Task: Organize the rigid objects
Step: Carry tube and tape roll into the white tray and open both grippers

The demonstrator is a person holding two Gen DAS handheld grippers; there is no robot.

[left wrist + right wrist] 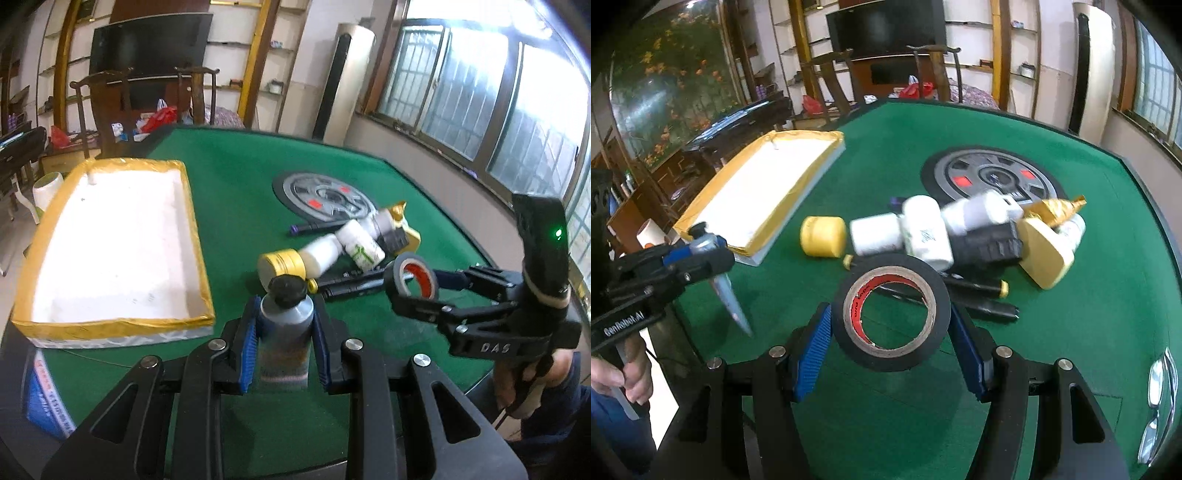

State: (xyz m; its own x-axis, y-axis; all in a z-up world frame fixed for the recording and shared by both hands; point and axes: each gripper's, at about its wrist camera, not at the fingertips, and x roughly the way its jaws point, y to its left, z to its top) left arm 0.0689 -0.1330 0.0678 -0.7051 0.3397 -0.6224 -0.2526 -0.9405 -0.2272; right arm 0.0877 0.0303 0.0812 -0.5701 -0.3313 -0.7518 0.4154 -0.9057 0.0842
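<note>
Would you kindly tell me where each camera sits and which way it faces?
Left wrist: rides the left gripper, looking down over the green table at the tray; jaws clamp a tube; the right gripper and a hand show.
Right wrist: rides the right gripper, facing the bottle pile; jaws hold a tape roll; the left gripper shows.
Shared: tray, pile, table, tape roll, tube.

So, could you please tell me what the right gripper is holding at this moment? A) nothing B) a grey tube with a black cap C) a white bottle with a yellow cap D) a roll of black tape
D: the right gripper has its blue pads against both sides of the roll of black tape, held above the green table.
</note>
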